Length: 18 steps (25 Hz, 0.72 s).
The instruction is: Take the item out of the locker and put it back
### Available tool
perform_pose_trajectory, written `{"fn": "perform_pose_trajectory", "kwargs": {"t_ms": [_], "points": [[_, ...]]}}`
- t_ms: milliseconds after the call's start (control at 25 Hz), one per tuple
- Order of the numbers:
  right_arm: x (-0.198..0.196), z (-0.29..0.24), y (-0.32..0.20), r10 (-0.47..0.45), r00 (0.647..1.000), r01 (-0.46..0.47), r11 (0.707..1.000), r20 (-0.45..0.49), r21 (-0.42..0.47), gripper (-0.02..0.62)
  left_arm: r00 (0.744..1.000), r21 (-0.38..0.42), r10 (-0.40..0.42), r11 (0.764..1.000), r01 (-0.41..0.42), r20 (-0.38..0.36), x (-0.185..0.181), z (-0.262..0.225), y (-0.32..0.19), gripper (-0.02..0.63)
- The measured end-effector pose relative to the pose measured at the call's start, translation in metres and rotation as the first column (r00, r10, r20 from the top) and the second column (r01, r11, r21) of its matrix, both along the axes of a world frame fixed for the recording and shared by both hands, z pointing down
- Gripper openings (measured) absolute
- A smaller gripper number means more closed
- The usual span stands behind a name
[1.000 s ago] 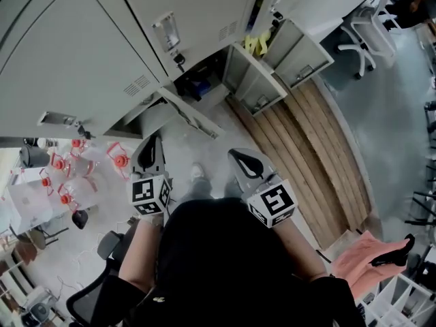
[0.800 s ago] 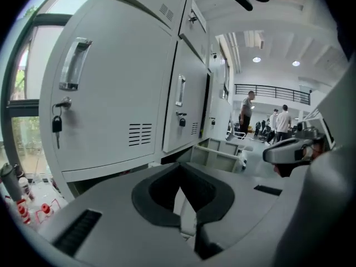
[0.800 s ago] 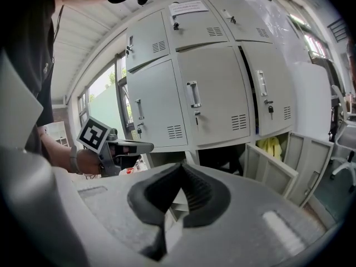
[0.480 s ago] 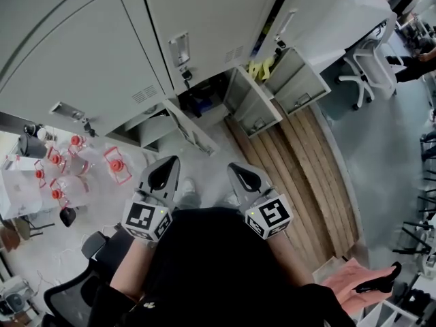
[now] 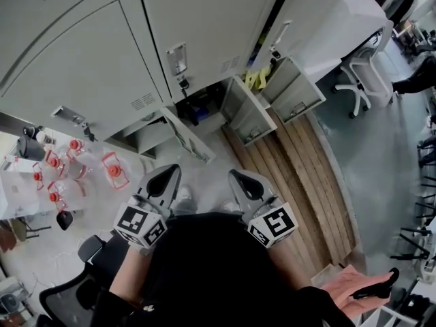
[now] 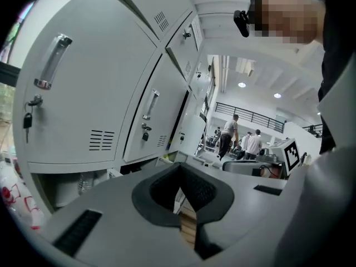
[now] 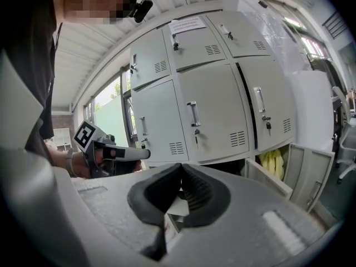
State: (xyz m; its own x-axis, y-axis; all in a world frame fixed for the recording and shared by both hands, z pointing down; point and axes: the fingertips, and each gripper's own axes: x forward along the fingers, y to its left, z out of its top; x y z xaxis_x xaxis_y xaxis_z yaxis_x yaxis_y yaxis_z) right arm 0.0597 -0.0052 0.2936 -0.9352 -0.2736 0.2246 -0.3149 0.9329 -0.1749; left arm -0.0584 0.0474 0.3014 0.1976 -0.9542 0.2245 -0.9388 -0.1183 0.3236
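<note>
Grey lockers [image 5: 204,19] fill the top of the head view, with several bottom-row doors open. The middle open compartment holds a dark blue item [image 5: 199,106]. A yellow item [image 5: 257,79] lies in the open compartment to its right and also shows in the right gripper view [image 7: 272,161]. My left gripper [image 5: 168,174] and right gripper [image 5: 244,176] hover side by side over the floor, well short of the lockers. Both are shut with nothing between the jaws [image 6: 179,171] [image 7: 181,171]. The left gripper [image 7: 142,153] also shows in the right gripper view.
A swung-out locker door [image 5: 242,107] stands between the middle and right compartments. A wooden platform [image 5: 306,176] lies on the floor at the right, with a white office chair [image 5: 357,80] beyond it. Red-capped bottles [image 5: 68,169] crowd the left. People [image 6: 228,135] stand far off.
The head view has tilted up, so more of the lockers shows. The left gripper has drifted slightly down and left. The right gripper has hardly moved.
</note>
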Motion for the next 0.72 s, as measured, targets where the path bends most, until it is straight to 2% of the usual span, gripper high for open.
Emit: {"fn": "perform_pose_trajectory", "kwargs": {"t_ms": [240,440,720], "points": [[0.0,-0.003,-0.001,0.0,1.0,0.0,1.0,0.013,-0.004,-0.002,0.999,0.011,-0.042,0.999,0.042,-0.028,-0.004,-0.005,0.0,0.012],[-0.004,-0.007,0.003,-0.029,1.0,0.029,0.999,0.0,0.034,-0.003,0.998,0.004,-0.026,1.0,0.026,-0.062,-0.005,-0.004,0.002,0.012],[-0.002,-0.007,0.002,-0.023,1.0,0.023,0.999,-0.005,0.033,-0.003,0.998,-0.016,0.021,1.0,-0.02,0.054,0.006,0.002,0.003,0.013]]}}
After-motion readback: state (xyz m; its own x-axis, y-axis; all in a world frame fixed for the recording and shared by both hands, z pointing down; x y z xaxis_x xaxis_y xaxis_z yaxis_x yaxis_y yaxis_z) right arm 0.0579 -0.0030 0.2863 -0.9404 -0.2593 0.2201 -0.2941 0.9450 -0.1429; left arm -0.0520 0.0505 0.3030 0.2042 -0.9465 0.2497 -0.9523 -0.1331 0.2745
